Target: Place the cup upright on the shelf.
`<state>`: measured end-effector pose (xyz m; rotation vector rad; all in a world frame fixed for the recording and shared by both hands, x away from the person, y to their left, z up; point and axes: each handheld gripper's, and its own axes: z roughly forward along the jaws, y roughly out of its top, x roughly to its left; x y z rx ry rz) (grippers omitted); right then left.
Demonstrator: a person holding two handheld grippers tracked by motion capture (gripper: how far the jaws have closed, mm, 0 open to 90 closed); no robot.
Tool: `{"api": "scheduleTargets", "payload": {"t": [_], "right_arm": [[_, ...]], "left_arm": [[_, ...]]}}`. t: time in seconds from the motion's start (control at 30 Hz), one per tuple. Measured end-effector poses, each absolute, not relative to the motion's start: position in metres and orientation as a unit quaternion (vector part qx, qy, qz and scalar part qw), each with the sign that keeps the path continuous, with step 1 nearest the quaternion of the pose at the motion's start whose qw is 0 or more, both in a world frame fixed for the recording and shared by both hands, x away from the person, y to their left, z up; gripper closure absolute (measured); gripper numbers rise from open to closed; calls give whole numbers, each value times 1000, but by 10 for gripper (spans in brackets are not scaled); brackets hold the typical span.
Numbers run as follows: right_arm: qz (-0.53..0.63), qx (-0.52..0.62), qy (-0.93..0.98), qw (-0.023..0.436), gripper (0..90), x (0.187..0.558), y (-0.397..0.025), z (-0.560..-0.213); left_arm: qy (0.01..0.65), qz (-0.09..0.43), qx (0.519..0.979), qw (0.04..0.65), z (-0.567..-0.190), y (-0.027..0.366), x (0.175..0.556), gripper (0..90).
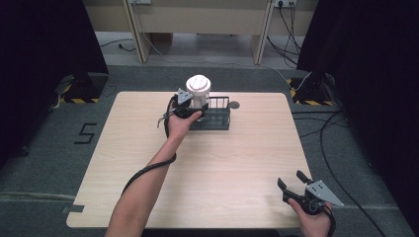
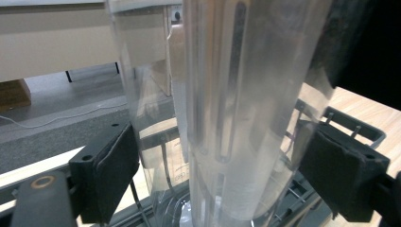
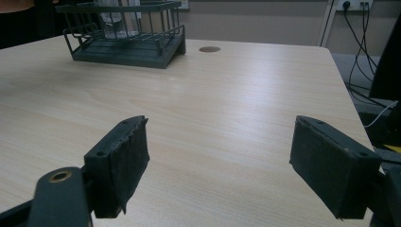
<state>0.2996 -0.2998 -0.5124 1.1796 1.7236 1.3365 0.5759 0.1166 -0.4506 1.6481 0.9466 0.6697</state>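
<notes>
Left claw (image 2: pixel 222 175) around clear jar (image 2: pixel 236 94), rack (image 1: pixel 217 118)

The left forearm is stretched forward, its black two-jaw left gripper (image 1: pixel 193 109) held far out; the black two-jaw right gripper (image 1: pixel 291 183) (jaws spread wide) is held low at the near edge.

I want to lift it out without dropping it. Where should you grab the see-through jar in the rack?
Probably at the clear jar's straight round wall, below its white lid, from the person's side, as the left gripper does. The jar stands upright in the black wire rack, so opposite sides fit between the jaws.
</notes>
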Motion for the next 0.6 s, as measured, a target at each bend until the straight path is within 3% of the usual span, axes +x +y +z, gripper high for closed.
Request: {"api": "scheduleTargets", "payload": {"t": [0.6], "right_arm": [[508, 450, 658, 325, 208, 300, -299, -512]], "left_arm": [[387, 291, 691, 537, -444, 128, 555, 147]]}}
